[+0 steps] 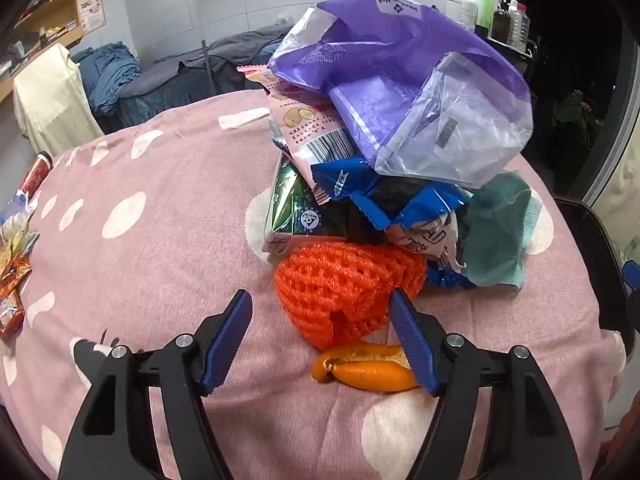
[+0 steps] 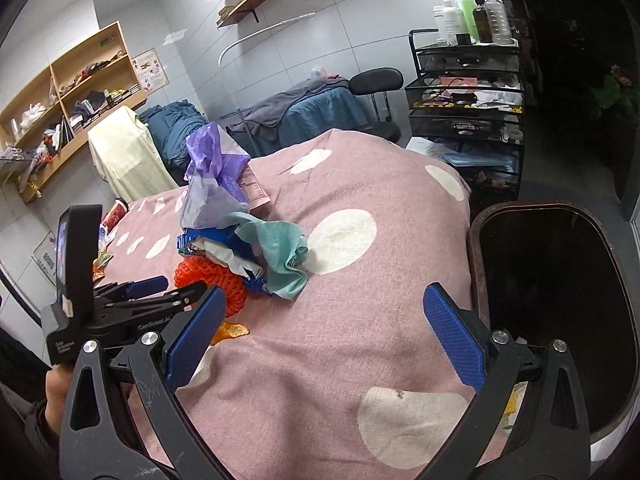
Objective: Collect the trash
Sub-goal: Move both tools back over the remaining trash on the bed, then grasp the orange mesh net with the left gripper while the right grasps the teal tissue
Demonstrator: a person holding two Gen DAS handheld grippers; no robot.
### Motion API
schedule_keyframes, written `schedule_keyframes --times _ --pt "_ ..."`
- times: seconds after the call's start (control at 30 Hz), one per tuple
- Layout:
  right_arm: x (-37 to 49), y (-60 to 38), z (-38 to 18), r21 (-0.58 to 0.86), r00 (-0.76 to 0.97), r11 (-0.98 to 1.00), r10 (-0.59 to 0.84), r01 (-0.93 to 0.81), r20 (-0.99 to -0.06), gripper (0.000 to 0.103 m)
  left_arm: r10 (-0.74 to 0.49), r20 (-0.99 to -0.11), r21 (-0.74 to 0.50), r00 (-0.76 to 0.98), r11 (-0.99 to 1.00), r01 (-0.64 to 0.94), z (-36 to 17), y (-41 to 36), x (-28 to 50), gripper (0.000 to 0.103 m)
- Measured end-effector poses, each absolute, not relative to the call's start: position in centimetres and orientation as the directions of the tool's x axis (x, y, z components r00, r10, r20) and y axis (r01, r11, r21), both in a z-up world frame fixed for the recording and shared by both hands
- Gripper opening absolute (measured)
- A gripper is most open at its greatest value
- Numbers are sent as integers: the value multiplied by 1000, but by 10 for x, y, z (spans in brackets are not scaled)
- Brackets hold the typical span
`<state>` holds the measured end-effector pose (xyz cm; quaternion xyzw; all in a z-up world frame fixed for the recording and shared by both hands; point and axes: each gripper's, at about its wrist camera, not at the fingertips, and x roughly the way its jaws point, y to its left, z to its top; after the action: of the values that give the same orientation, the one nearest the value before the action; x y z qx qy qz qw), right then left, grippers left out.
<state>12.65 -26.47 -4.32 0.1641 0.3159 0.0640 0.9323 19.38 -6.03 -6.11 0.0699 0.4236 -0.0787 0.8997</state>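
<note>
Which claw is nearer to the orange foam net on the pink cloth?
Left. The left claw is open right at the orange foam net, one finger against its edge. The right claw hangs open over bare cloth, off toward the bin.

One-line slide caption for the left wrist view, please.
Open left gripper approaches the orange foam fruit net and orange peel beside piled wrappers.

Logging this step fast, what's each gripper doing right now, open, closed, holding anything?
Left gripper: open, holding nothing, its jaws either side of the orange foam fruit net.
Right gripper: open, empty, over the pink spotted blanket.
</note>
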Motion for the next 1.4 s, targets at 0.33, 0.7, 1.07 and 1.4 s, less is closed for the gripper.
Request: schedule_keyframes --times 0.33,0.7,1.07,1.4 --pt "126 -263 -43 350 789 937 230 -21 -569 97 -56 -799 91 598 973 212 -67 -73 208 61" --pt "127 -259 -43 344 788 939 233 -29 -570 97 -65 -794 100 605 967 234 -66 -80 205 30" --pt "145 -257 -42 349 772 936 259 -52 -580 97 -74 -756 73 651 978 196 -52 -68 186 24" --pt "182 -237 -46 297 700 948 289 -113 -653 87 -73 -724 39 686 989 146 -41 -46 164 24"
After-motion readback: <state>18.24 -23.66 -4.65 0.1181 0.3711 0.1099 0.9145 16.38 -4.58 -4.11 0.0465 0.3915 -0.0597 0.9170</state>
